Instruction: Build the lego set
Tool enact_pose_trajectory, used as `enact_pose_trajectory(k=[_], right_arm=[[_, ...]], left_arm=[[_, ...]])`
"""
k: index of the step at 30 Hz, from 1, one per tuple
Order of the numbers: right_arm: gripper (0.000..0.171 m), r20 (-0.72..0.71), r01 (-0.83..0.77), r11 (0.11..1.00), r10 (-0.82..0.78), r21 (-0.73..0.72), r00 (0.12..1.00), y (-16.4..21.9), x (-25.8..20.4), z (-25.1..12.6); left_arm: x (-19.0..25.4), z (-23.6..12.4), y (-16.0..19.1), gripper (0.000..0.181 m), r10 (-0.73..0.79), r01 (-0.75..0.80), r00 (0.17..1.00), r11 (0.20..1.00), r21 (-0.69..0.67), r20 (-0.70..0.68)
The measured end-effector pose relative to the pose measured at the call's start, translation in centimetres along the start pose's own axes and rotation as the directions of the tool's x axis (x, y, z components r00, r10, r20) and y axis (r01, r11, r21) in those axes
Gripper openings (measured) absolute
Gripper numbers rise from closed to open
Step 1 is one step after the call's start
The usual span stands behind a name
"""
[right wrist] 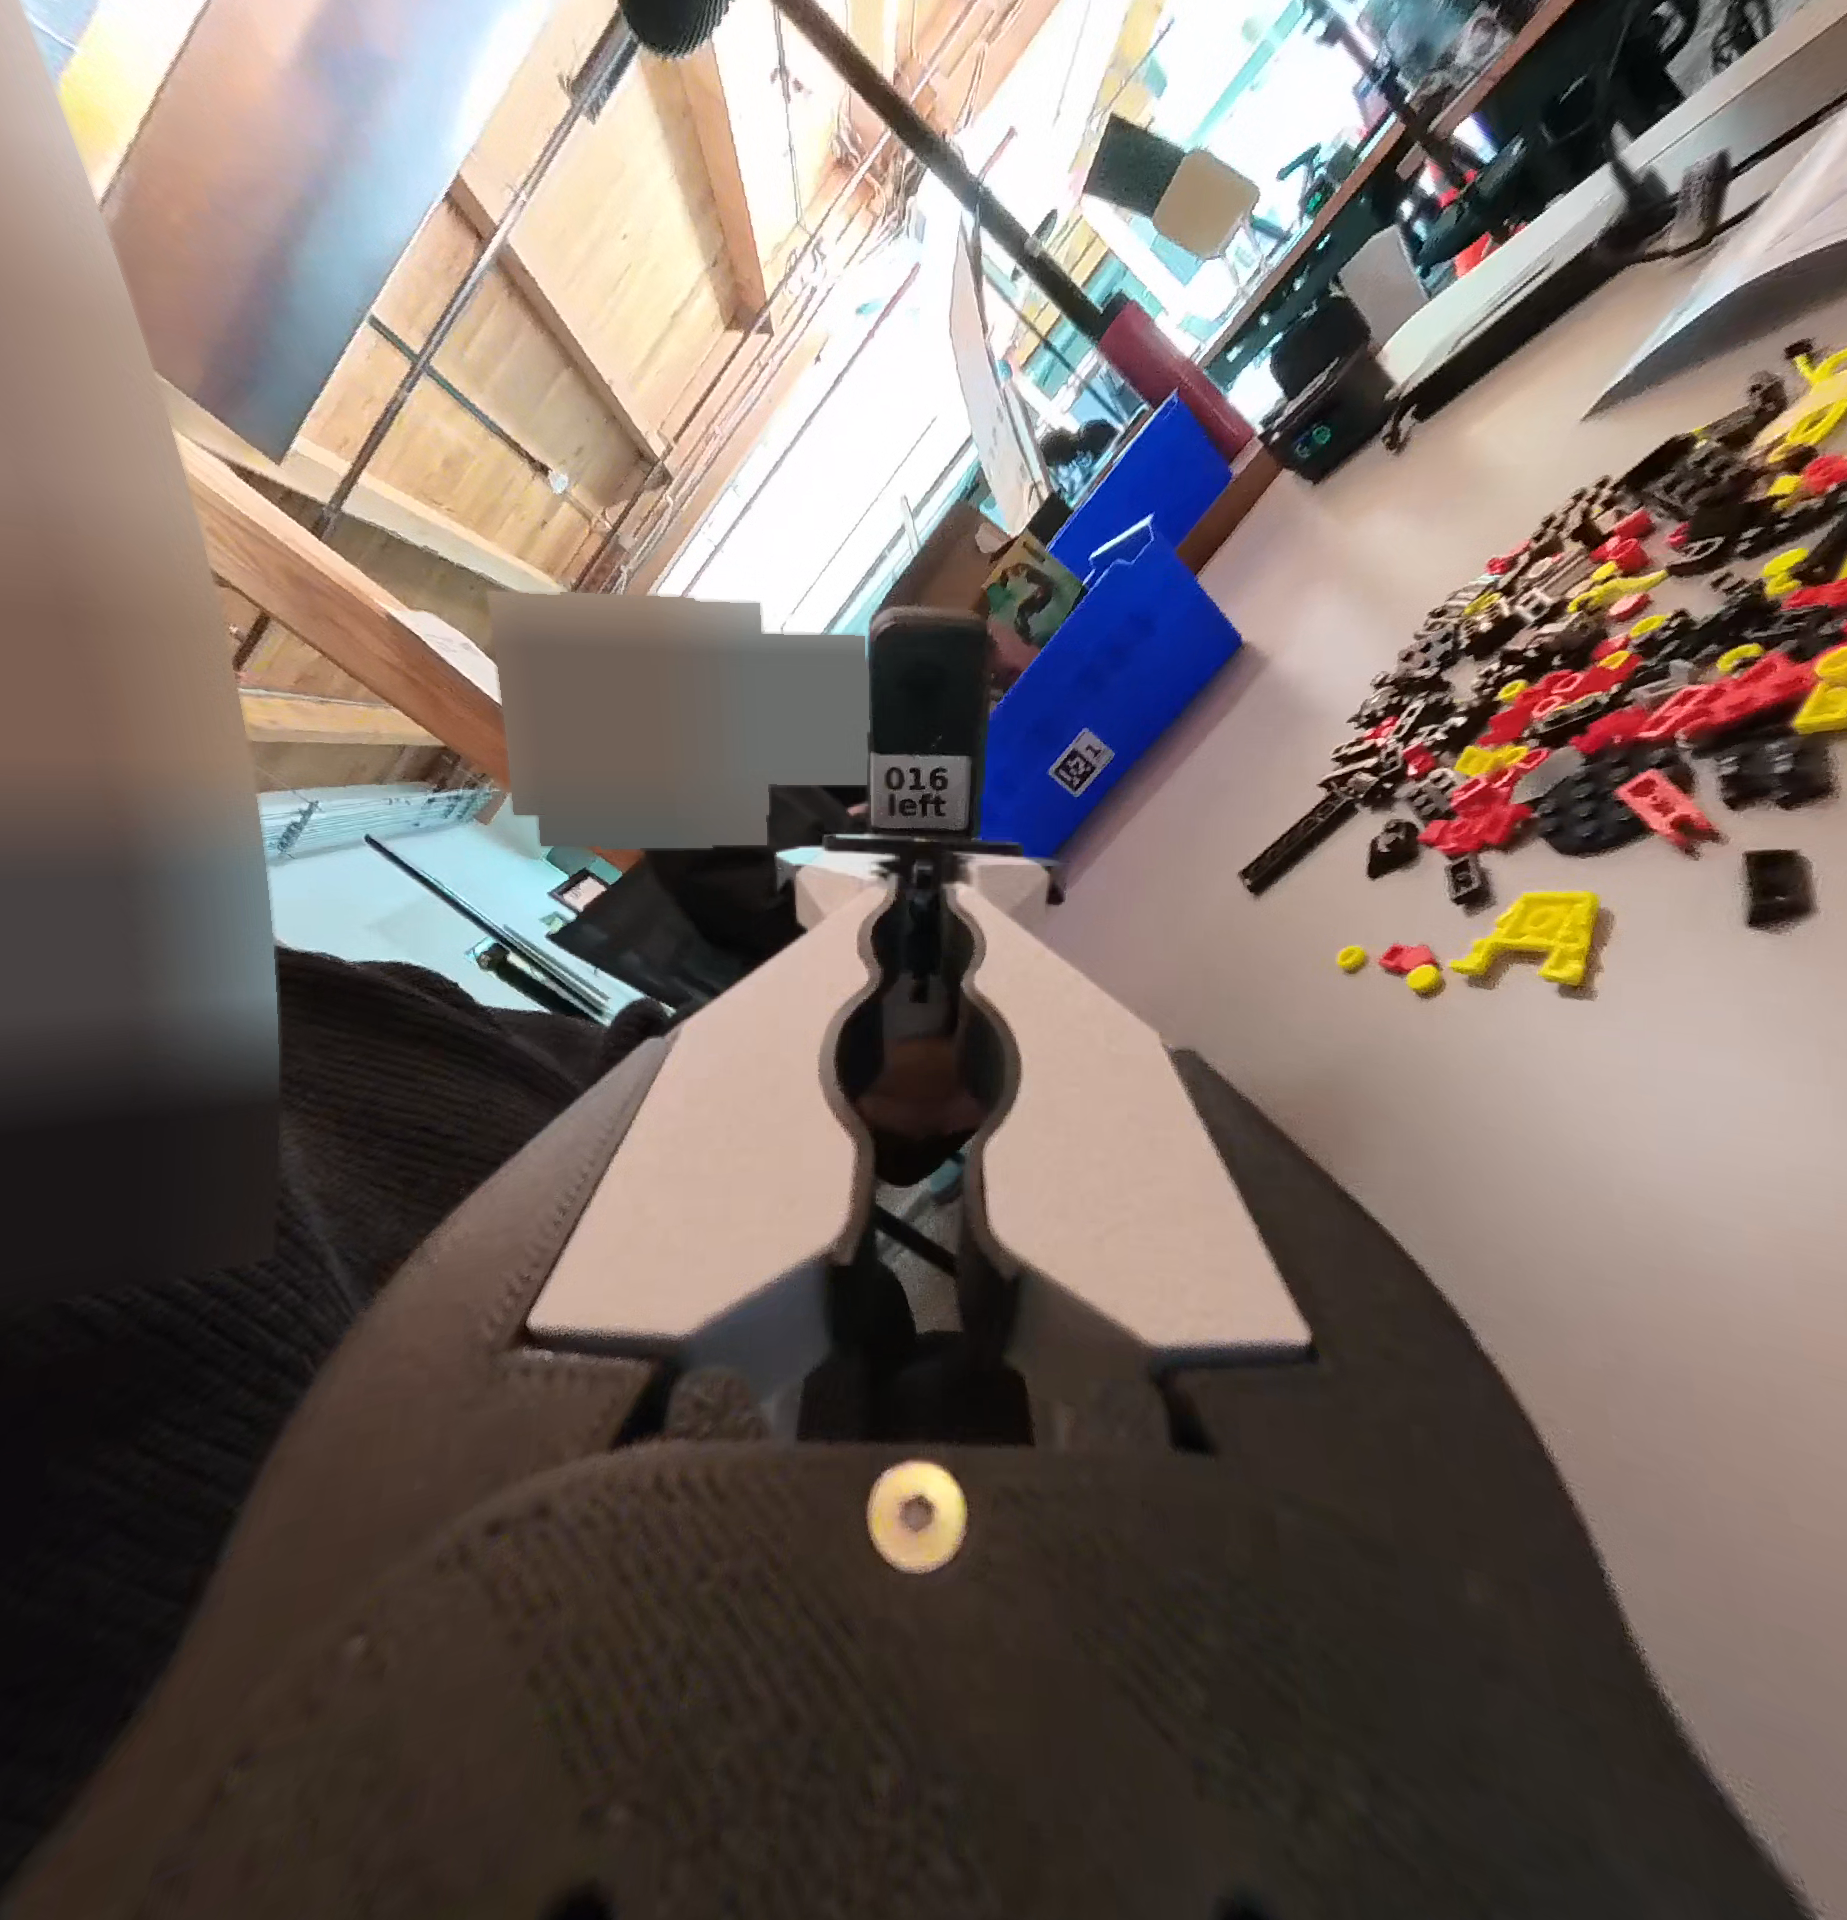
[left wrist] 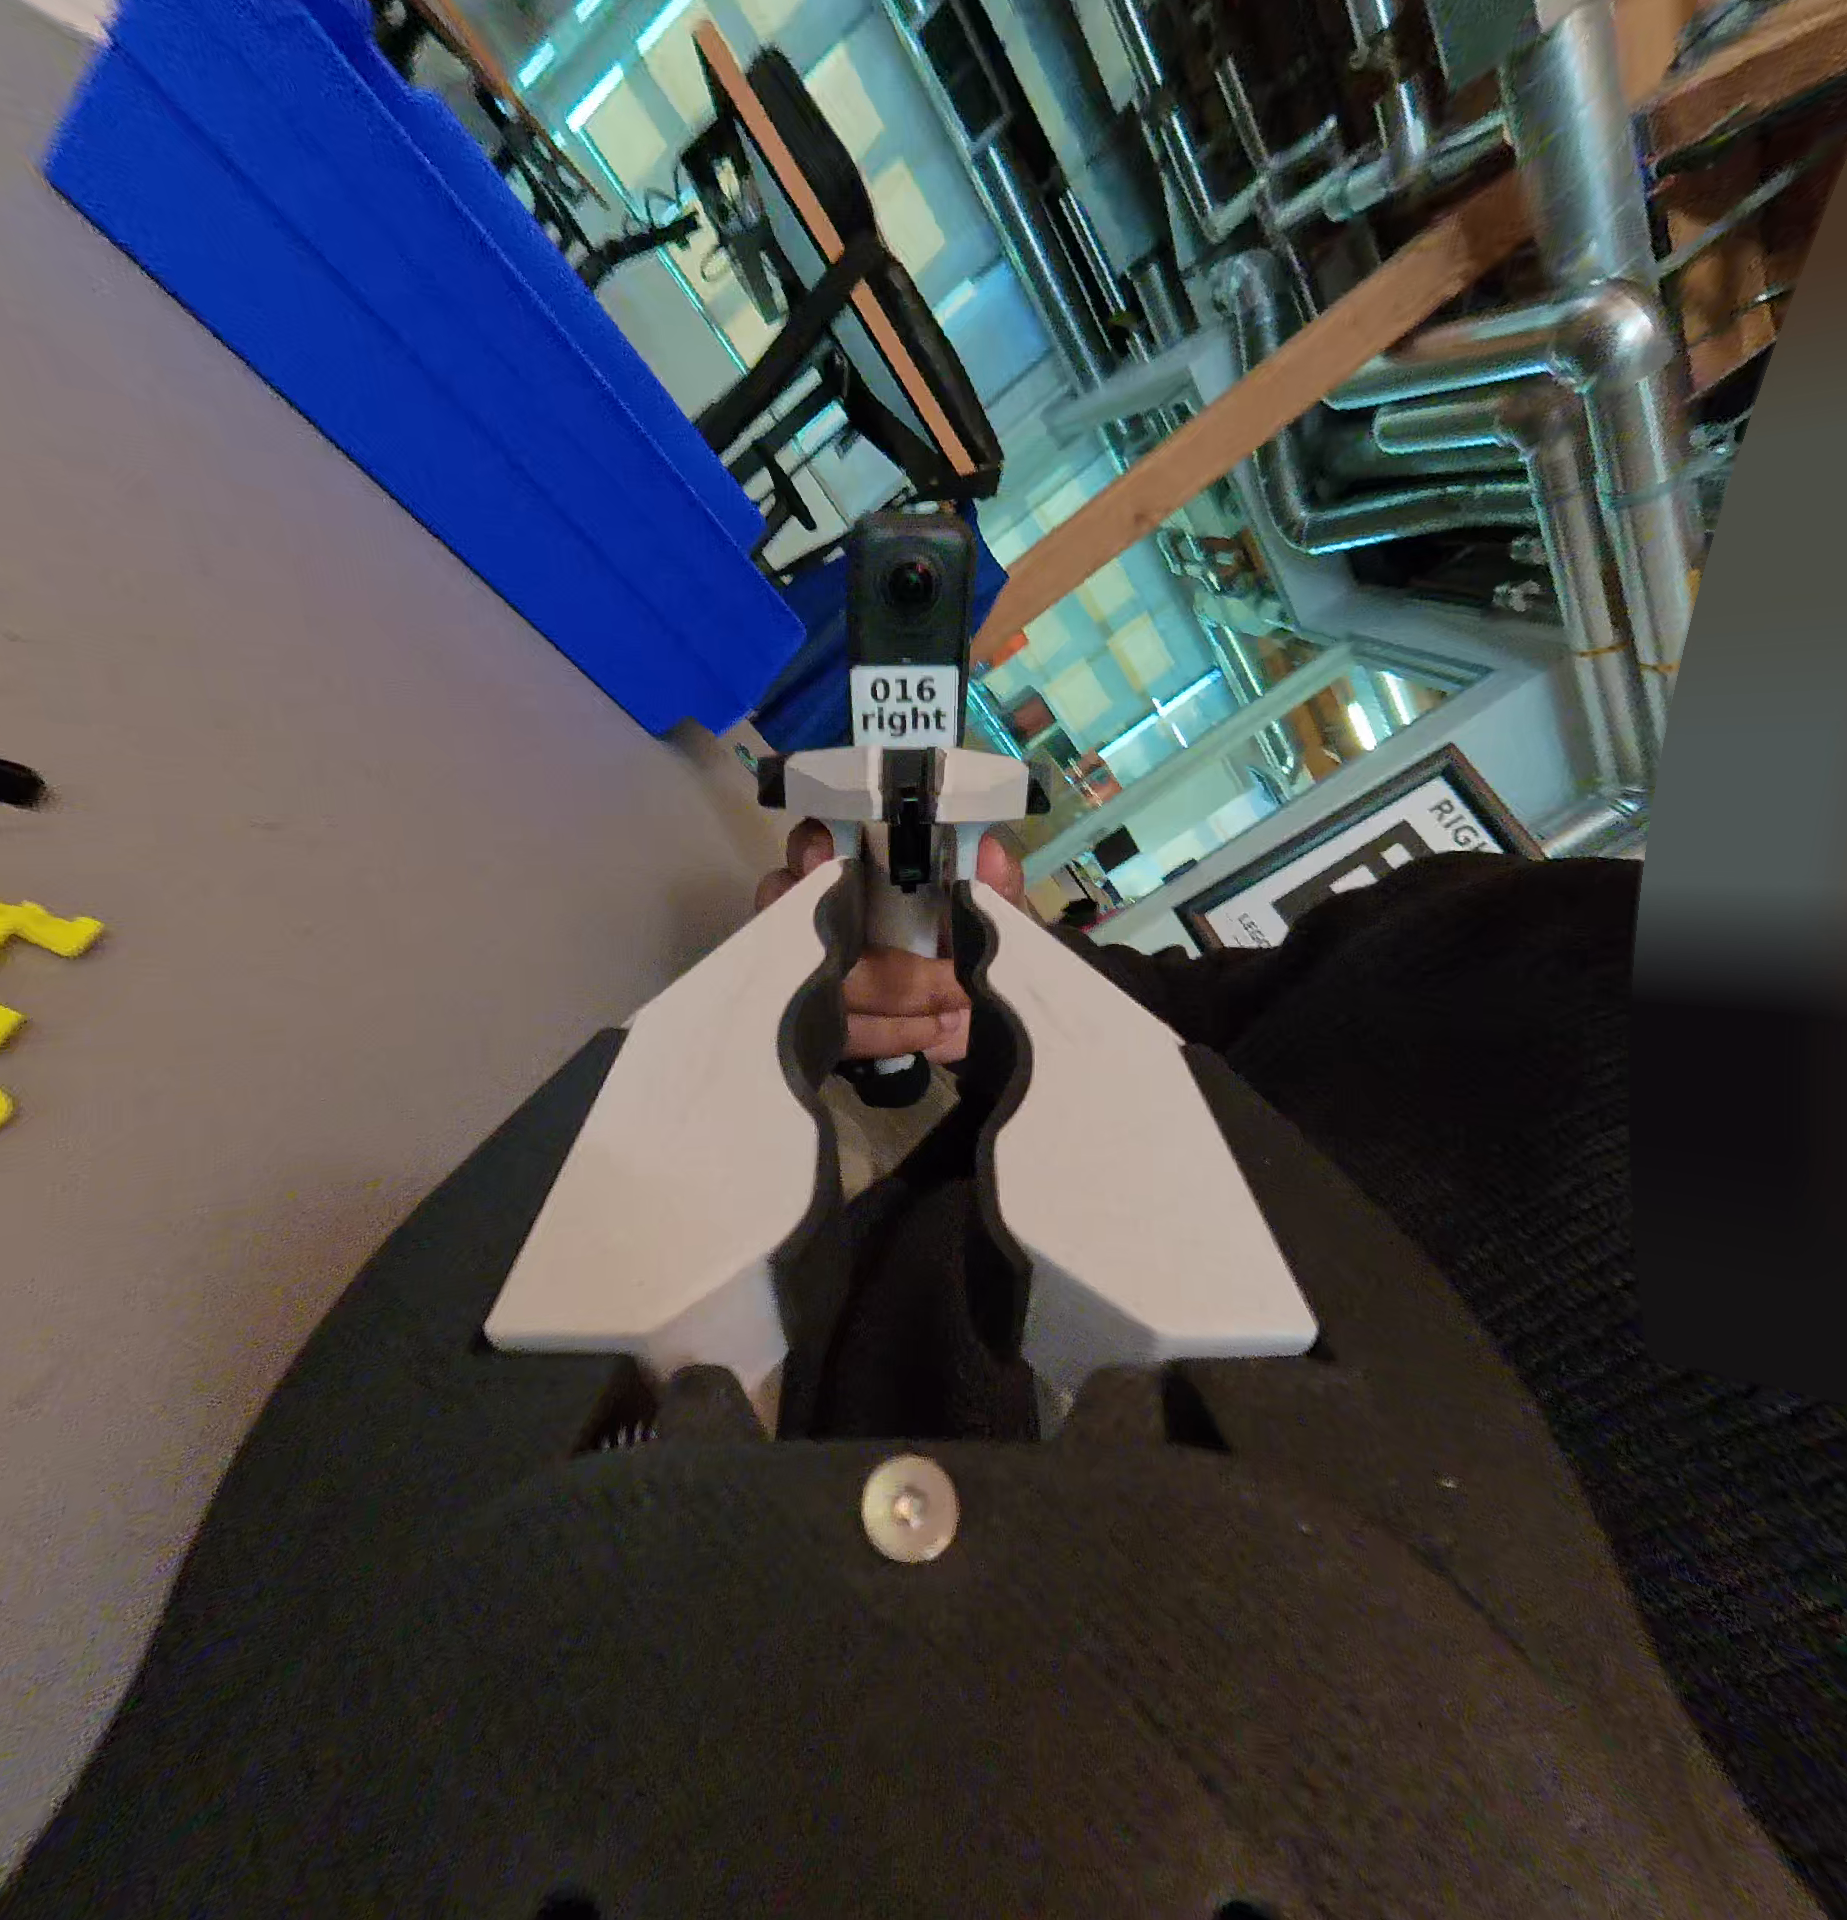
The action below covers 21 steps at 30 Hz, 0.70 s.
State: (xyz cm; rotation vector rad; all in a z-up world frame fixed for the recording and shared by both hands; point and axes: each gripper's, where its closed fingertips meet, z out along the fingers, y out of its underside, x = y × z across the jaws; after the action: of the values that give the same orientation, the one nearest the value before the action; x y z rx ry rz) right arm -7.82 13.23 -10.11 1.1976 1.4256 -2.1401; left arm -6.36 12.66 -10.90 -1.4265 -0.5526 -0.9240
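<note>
A loose pile of black, red and yellow lego pieces (right wrist: pixel 1625 686) lies on the pale table (right wrist: pixel 1418 1195), to the right in the right wrist view. A yellow plate (right wrist: pixel 1532 935) and small round studs lie nearest. A few yellow pieces (left wrist: pixel 15 935) show at the left edge of the left wrist view. My left gripper (left wrist: pixel 903 883) and right gripper (right wrist: pixel 914 888) are held above the table edge and point tip to tip at each other. Both are shut with nothing between the pads. Each shows in the other's view, the right one (left wrist: pixel 903 800) and the left one (right wrist: pixel 919 857).
Blue bins (left wrist: pixel 379 364) stand at the table's far side and also show in the right wrist view (right wrist: pixel 1106 675). A person's hand (left wrist: pixel 898 1013) and black sleeve (left wrist: pixel 1418 1039) hold the right gripper. A white sheet (right wrist: pixel 1750 260) lies beyond the pile. My two grippers' fingertips are within a few centimetres of each other. The yellow plate (right wrist: pixel 1532 935) is about equally far from each gripper, around 15 centimetres.
</note>
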Motion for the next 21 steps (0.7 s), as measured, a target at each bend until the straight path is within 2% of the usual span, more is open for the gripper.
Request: enact_pose_trajectory(k=[7, 21], right_arm=[[0.004, -0.014, 0.042, 0.998, -0.043, -0.055, 0.999, 0.9, -0.1, 0.4], [0.005, 0.003, 0.043, 0.996, -0.043, -0.082, 0.999, 1.4, -0.1, 0.4]], left_arm=[[0.0, 0.2, 0.5, 0.003, -0.019, 0.019, 1.0, 1.0, -0.016, -0.007], [-0.1, 0.3, 0.6, 0.003, -0.021, 0.02, 1.0, 1.0, -0.019, -0.012]])
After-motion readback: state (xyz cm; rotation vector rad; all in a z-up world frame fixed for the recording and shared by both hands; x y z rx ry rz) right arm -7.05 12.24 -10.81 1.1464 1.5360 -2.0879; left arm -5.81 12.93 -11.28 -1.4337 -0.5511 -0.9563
